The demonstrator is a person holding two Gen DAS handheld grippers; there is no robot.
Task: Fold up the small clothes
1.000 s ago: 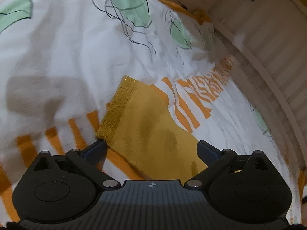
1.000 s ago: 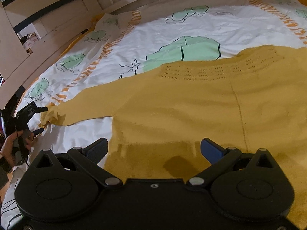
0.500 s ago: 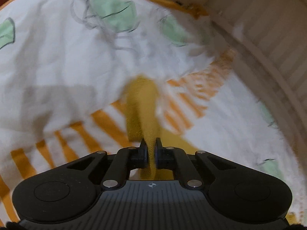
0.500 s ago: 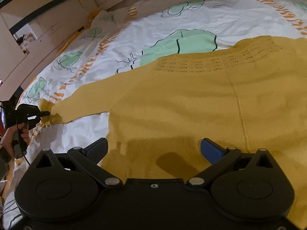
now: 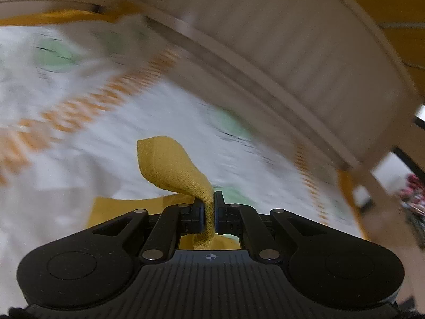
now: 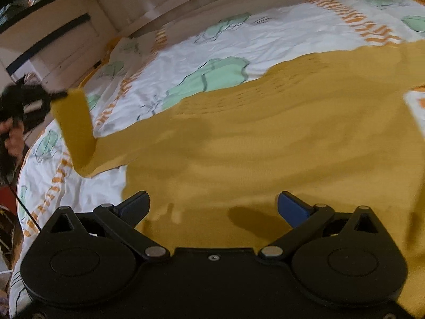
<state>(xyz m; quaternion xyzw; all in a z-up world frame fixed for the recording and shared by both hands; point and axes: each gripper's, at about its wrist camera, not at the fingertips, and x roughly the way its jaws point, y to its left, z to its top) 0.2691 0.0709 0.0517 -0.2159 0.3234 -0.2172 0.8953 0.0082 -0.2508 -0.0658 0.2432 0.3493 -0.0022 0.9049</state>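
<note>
A mustard-yellow knit sweater (image 6: pixel 265 138) lies spread flat on the bed. My left gripper (image 5: pixel 209 212) is shut on the cuff of its sleeve (image 5: pixel 170 164) and holds it lifted off the bed. In the right wrist view the left gripper (image 6: pixel 57 97) shows at the far left with the raised sleeve (image 6: pixel 75 127) hanging from it. My right gripper (image 6: pixel 213 207) is open and empty, low over the sweater's hem.
The bed cover (image 6: pixel 239 40) is white with green shapes and orange stripes. A pale wooden bed rail (image 5: pixel 292 61) runs along the far edge. A wooden cabinet (image 6: pixel 61 40) stands beyond the bed at the left.
My left gripper has shut on the sleeve cuff and lifted it off the bed, swinging up and round. The right gripper stayed open over the hem.
</note>
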